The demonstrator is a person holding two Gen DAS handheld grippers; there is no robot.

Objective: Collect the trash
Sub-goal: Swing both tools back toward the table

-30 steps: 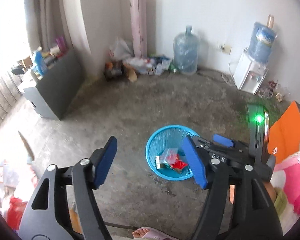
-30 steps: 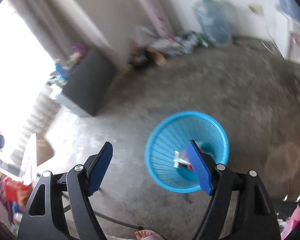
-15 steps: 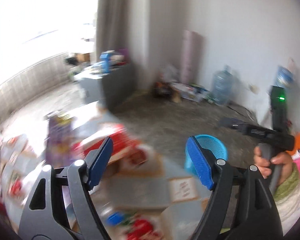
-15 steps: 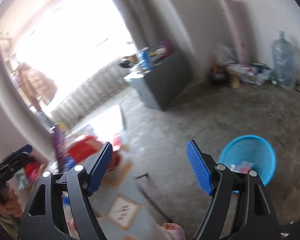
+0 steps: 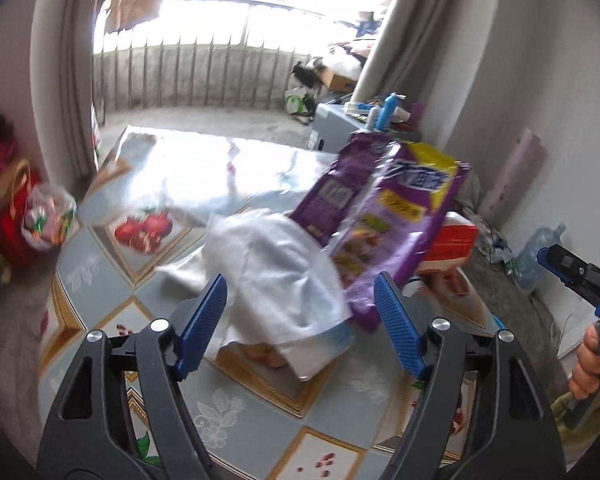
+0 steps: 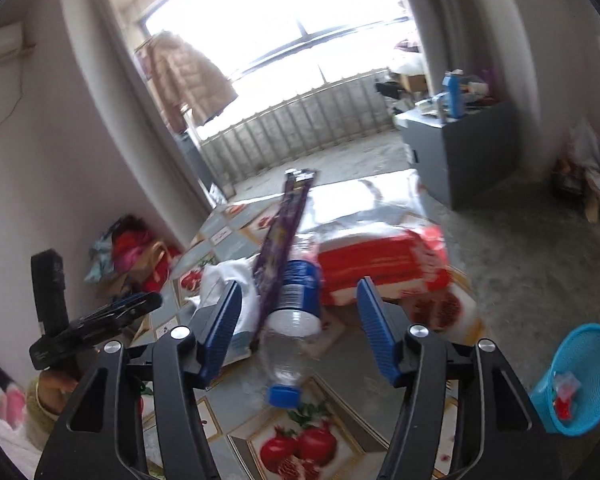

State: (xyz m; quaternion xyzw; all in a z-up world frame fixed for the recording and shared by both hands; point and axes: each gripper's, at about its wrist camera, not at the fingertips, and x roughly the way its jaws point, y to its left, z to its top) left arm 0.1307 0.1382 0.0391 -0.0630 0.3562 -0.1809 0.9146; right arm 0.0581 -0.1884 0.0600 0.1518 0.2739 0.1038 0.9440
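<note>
Right gripper [image 6: 300, 320] — jaws just closing, astride plastic bottle [image 6: 294, 320], untouched.

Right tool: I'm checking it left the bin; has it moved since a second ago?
Yes. The right tool swung away from the blue basket, now over the table's bottle, its jaws closing.

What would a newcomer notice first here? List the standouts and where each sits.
The tall purple snack bag stands mid-table, leaning against a red and white package. A clear plastic bottle with a blue cap lies right ahead of the right gripper. A white cloth is heaped before the left gripper, and a blue basket sits on the floor to the right.
</note>
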